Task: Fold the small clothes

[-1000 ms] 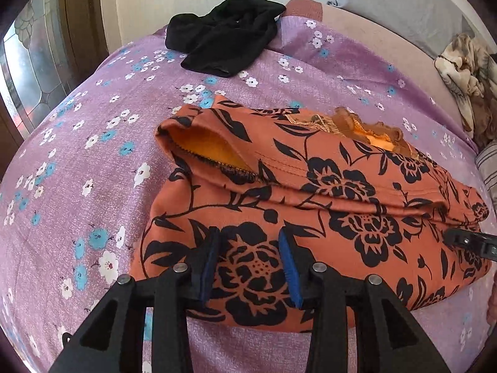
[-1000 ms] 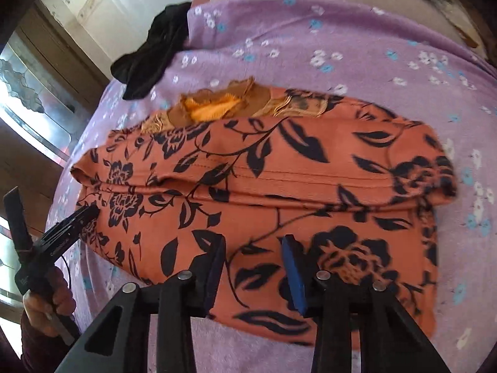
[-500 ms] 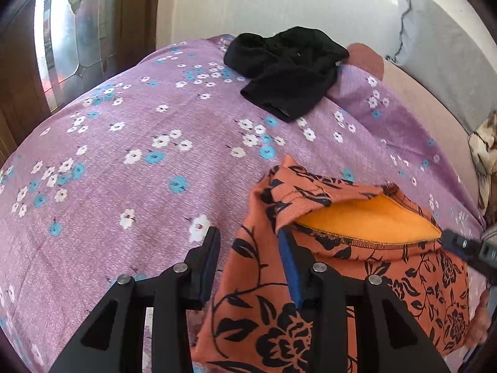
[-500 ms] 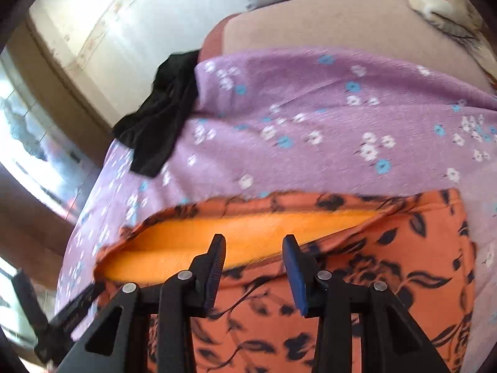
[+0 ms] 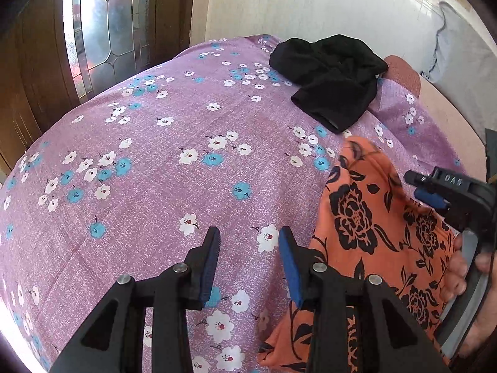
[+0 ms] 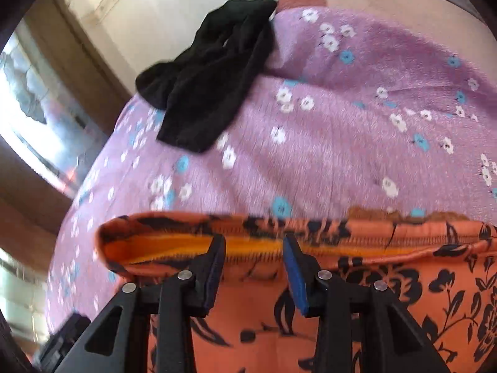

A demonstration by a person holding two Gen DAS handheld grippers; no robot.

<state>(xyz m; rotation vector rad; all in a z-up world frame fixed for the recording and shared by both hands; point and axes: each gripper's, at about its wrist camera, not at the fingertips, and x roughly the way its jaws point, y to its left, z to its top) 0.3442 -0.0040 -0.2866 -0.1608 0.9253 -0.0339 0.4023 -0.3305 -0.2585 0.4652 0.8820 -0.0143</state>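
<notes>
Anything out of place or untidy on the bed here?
Only the black garment, lying crumpled and unfolded at the far edge of the purple floral bedsheet, apart from the orange black-flowered garment. Nothing looks damaged.

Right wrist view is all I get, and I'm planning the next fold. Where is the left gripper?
Observer: The left gripper is over bare sheet, just left of the orange garment.
Operator: Does it hold any cloth?
Observer: No. It is open, and only sheet shows between its fingers.
Operator: Which part of the garment is nearest to it?
Observer: The garment's left edge, which runs right beside the gripper's right finger.
</notes>
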